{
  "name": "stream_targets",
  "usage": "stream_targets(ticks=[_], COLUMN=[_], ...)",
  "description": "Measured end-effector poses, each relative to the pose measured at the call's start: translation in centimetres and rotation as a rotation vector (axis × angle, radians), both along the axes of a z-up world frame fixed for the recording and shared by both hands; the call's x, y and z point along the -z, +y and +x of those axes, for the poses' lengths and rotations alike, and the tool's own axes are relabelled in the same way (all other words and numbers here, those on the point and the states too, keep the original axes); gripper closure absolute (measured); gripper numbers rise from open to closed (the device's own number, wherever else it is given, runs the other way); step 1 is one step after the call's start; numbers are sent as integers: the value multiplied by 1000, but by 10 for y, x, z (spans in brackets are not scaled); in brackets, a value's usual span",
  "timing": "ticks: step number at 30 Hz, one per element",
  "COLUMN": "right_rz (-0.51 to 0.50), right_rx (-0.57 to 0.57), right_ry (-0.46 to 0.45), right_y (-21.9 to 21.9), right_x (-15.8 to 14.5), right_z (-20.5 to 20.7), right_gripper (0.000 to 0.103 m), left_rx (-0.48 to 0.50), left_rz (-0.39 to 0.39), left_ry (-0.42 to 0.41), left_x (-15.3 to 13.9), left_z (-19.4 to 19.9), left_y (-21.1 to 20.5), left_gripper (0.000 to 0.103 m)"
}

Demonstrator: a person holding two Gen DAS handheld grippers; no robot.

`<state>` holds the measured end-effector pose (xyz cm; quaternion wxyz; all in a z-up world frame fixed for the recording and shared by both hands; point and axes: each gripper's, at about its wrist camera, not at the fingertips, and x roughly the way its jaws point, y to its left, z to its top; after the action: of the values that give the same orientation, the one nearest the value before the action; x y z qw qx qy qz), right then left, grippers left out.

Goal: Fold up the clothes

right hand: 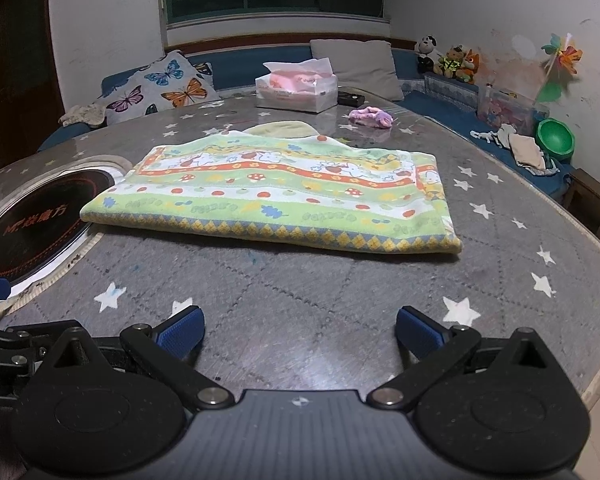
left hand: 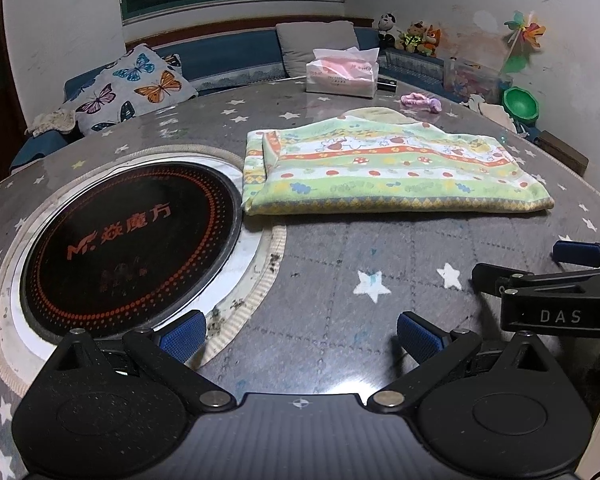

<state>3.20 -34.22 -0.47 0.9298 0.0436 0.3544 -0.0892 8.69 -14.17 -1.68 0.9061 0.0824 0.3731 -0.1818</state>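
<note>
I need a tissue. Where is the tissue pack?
In both views the tissue pack sits at the table's far edge, beyond the folded towel, left of the pink cloth.

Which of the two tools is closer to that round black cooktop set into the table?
The left tool: the cooktop lies just ahead of its left finger. The right tool sits farther to the right, with the cooktop well off to its left.

Green-yellow-orange striped cartoon towel (right hand: pixel 276 196), grey star-print tablecloth (right hand: pixel 340 292), butterfly-print pillow (left hand: pixel 134 86), blue fingers (left hand: pixel 182 334)
</note>
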Motion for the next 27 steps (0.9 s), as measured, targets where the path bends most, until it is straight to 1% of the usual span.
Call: stream_targets(ticks=[27], right_rz=[17], right_rx=[6], right_ry=[-1], right_y=[-6], right_x=[-5], right_z=[16], right_gripper=[0], left_rx=[32], left_rz=[10], left_ry=[-7], left_x=[-6], left_z=[17], left_y=[-18], left_gripper=[0])
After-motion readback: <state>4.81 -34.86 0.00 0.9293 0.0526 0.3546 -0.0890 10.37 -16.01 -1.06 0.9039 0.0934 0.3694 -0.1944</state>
